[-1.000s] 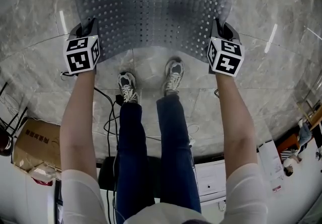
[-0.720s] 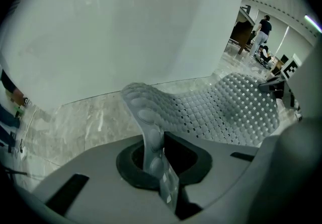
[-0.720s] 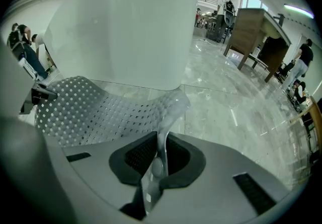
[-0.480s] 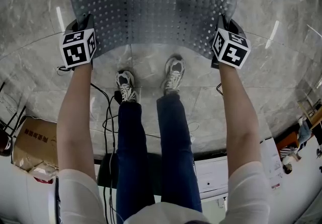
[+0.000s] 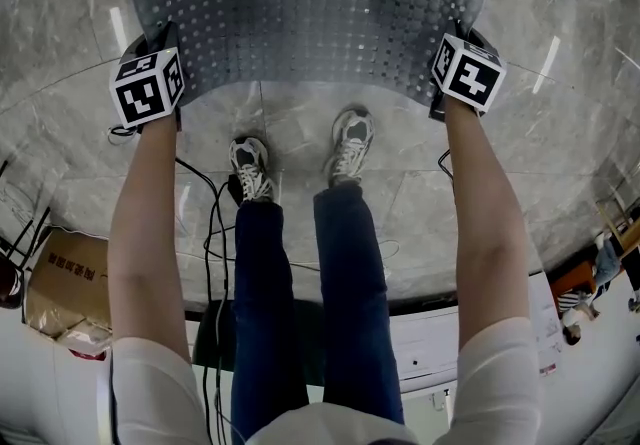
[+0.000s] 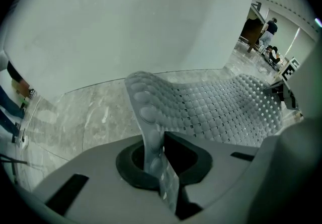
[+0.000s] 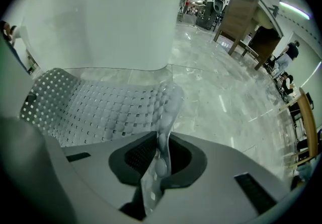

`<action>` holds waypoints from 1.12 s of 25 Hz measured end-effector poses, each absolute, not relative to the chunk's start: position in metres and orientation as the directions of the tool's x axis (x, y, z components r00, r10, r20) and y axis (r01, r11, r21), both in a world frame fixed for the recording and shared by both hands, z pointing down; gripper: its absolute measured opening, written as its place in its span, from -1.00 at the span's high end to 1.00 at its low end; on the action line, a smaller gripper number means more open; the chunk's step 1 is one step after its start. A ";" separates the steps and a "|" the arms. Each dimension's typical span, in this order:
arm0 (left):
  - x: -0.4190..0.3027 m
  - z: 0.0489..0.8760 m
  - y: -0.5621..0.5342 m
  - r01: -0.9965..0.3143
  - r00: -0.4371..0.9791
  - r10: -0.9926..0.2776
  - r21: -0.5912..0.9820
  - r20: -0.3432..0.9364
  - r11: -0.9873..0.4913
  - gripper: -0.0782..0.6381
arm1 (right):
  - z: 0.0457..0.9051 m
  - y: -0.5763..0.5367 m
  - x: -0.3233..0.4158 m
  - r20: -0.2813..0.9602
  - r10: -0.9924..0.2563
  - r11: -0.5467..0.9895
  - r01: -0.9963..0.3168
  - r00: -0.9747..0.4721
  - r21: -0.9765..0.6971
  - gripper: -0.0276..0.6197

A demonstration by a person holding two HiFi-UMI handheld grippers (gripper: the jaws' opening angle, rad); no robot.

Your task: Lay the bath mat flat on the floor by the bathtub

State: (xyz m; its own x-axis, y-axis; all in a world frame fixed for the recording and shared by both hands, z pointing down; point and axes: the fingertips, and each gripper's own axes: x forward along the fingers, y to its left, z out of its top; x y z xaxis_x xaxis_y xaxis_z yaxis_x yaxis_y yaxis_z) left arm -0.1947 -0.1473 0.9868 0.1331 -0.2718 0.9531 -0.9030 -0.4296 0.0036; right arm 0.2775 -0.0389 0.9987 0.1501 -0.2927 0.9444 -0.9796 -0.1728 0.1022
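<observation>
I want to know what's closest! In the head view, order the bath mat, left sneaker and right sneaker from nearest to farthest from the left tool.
1. The bath mat: clamped in the left tool.
2. The left sneaker: next, toward the middle.
3. The right sneaker: farther right.

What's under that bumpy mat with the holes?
Grey marble floor shows beneath the mat, peeking through its little holes. The mat covers the rest, so anything lying there is hidden.
</observation>
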 end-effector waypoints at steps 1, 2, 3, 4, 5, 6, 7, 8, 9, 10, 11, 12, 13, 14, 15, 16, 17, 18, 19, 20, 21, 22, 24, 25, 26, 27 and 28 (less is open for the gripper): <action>-0.196 0.990 -0.148 -0.905 0.131 -0.272 0.003 0.953 -0.425 0.65 | 1.001 -0.039 0.279 0.945 -0.287 -0.175 -0.979 0.154 0.106 0.80; -0.197 0.992 -0.148 -0.907 0.128 -0.273 0.001 0.954 -0.421 0.65 | 1.004 -0.039 0.281 0.946 -0.284 -0.175 -0.979 0.156 0.109 0.79; -0.198 0.995 -0.148 -0.910 0.125 -0.274 0.000 0.954 -0.415 0.65 | 1.007 -0.039 0.282 0.947 -0.280 -0.173 -0.978 0.158 0.112 0.79; -0.199 0.997 -0.149 -0.912 0.121 -0.274 -0.002 0.954 -0.410 0.65 | 1.009 -0.038 0.283 0.948 -0.272 -0.172 -0.978 0.163 0.118 0.80; -0.200 0.999 -0.149 -0.915 0.118 -0.274 -0.003 0.954 -0.403 0.65 | 1.011 -0.037 0.285 0.950 -0.262 -0.172 -0.977 0.168 0.126 0.80; -0.201 1.001 -0.149 -0.918 0.115 -0.274 -0.003 0.955 -0.397 0.65 | 1.012 -0.035 0.286 0.952 -0.251 -0.173 -0.976 0.173 0.132 0.79; -0.202 1.003 -0.148 -0.920 0.113 -0.272 -0.003 0.956 -0.391 0.65 | 1.014 -0.033 0.287 0.954 -0.241 -0.175 -0.975 0.177 0.137 0.79; -0.203 1.005 -0.148 -0.923 0.110 -0.270 -0.002 0.956 -0.384 0.65 | 1.016 -0.032 0.289 0.956 -0.233 -0.177 -0.974 0.180 0.141 0.79; -0.204 1.007 -0.148 -0.926 0.108 -0.268 -0.001 0.957 -0.377 0.65 | 1.018 -0.031 0.289 0.957 -0.225 -0.177 -0.973 0.184 0.145 0.79; -0.205 1.009 -0.148 -0.929 0.106 -0.266 0.000 0.958 -0.370 0.65 | 1.020 -0.030 0.290 0.958 -0.218 -0.176 -0.973 0.188 0.150 0.79; -0.206 1.011 -0.149 -0.931 0.101 -0.262 -0.001 0.960 -0.364 0.65 | 1.022 -0.030 0.290 0.959 -0.211 -0.177 -0.972 0.191 0.155 0.79; -0.208 1.012 -0.150 -0.933 0.096 -0.259 -0.004 0.961 -0.359 0.65 | 1.024 -0.031 0.291 0.959 -0.205 -0.179 -0.971 0.195 0.159 0.78; -0.210 1.013 -0.150 -0.935 0.090 -0.258 -0.007 0.962 -0.353 0.65 | 1.025 -0.031 0.291 0.960 -0.200 -0.185 -0.970 0.197 0.161 0.77; -0.211 1.014 -0.151 -0.937 0.084 -0.257 -0.011 0.963 -0.348 0.65 | 1.026 -0.031 0.292 0.961 -0.195 -0.191 -0.968 0.198 0.161 0.77; -0.212 1.016 -0.152 -0.939 0.077 -0.257 -0.016 0.963 -0.343 0.65 | 1.027 -0.030 0.293 0.962 -0.189 -0.193 -0.968 0.199 0.162 0.75; -0.213 1.017 -0.152 -0.941 0.069 -0.257 -0.023 0.964 -0.338 0.65 | 1.029 -0.029 0.294 0.963 -0.181 -0.187 -0.968 0.200 0.166 0.74; -0.213 1.018 -0.152 -0.942 0.062 -0.257 -0.029 0.964 -0.336 0.65 | 1.030 -0.027 0.295 0.965 -0.168 -0.172 -0.970 0.203 0.174 0.71; -0.214 1.020 -0.152 -0.941 0.059 -0.258 -0.032 0.964 -0.336 0.65 | 1.032 -0.025 0.296 0.967 -0.148 -0.151 -0.971 0.207 0.185 0.66; -0.214 1.021 -0.152 -0.942 0.059 -0.258 -0.032 0.964 -0.335 0.65 | 1.034 -0.022 0.297 0.969 -0.127 -0.130 -0.972 0.213 0.197 0.56; -0.214 1.021 -0.152 -0.943 0.059 -0.258 -0.030 0.964 -0.330 0.65 | 1.036 -0.019 0.299 0.970 -0.108 -0.118 -0.972 0.218 0.206 0.44; -0.215 1.021 -0.152 -0.946 0.061 -0.260 -0.027 0.964 -0.323 0.65 | 1.037 -0.016 0.301 0.971 -0.096 -0.116 -0.971 0.219 0.208 0.42; -0.215 1.021 -0.152 -0.949 0.062 -0.261 -0.025 0.963 -0.316 0.65 | 1.037 -0.014 0.303 0.972 -0.090 -0.123 -0.971 0.218 0.206 0.40; -0.216 1.021 -0.152 -0.950 0.057 -0.262 -0.028 0.963 -0.310 0.65 | 1.038 -0.012 0.306 0.973 -0.084 -0.134 -0.970 0.213 0.201 0.36; -0.217 1.022 -0.152 -0.950 0.057 -0.261 -0.028 0.964 -0.310 0.64 | 1.038 -0.011 0.307 0.974 -0.082 -0.135 -0.971 0.212 0.200 0.34; -0.217 1.023 -0.152 -0.950 0.057 -0.260 -0.028 0.964 -0.311 0.64 | 1.039 -0.011 0.308 0.974 -0.080 -0.137 -0.970 0.211 0.199 0.33; -0.218 1.023 -0.153 -0.950 0.053 -0.258 -0.031 0.965 -0.311 0.62 | 1.039 -0.012 0.309 0.975 -0.078 -0.140 -0.970 0.210 0.198 0.32; -0.220 1.023 -0.153 -0.951 0.048 -0.257 -0.035 0.965 -0.306 0.53 | 1.038 -0.012 0.309 0.975 -0.076 -0.144 -0.970 0.209 0.197 0.31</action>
